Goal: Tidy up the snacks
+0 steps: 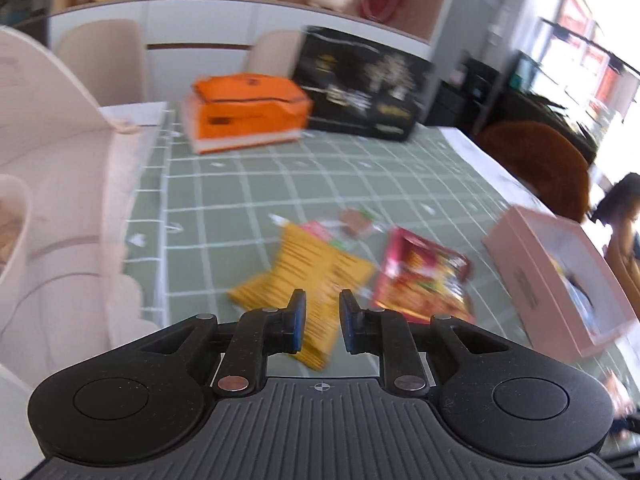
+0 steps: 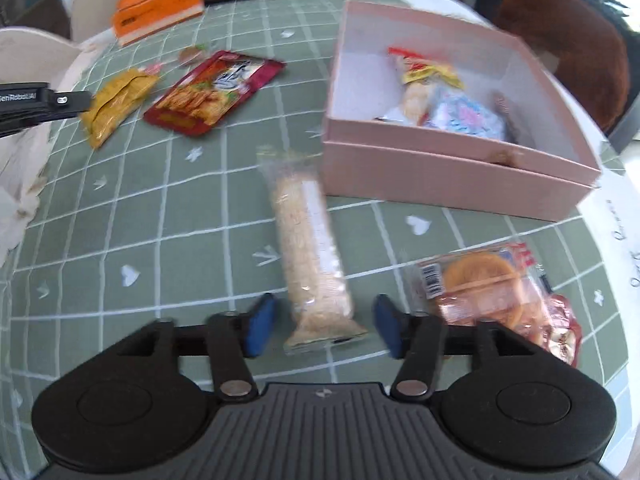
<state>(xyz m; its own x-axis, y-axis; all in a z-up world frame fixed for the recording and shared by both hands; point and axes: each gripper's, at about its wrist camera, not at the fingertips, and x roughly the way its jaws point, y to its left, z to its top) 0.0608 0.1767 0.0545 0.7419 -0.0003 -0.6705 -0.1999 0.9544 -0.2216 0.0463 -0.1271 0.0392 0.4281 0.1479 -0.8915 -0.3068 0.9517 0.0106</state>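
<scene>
A yellow snack packet [image 1: 316, 276] lies tilted on the green checked tablecloth [image 1: 248, 184], and its near corner fills the narrow gap of my left gripper [image 1: 323, 318], which is shut on it. In the right wrist view the same gripper [image 2: 86, 100] meets the packet's [image 2: 116, 104] left end. My right gripper [image 2: 324, 328] stands open, pointing steeply down. Its pads sit on either side of the near end of a long clear rice-crisp packet [image 2: 308, 248] without touching it. A pink box [image 2: 440, 184] holding several snacks stands just beyond.
A red packet [image 2: 216, 92] and a small candy [image 2: 188, 54] lie near the yellow one. A clear packet of orange biscuits [image 2: 488, 288] sits right of my right gripper. An orange tissue pack [image 1: 248, 108] and a black carton [image 1: 360, 84] stand at the far edge. A person [image 1: 624, 220] is at the right.
</scene>
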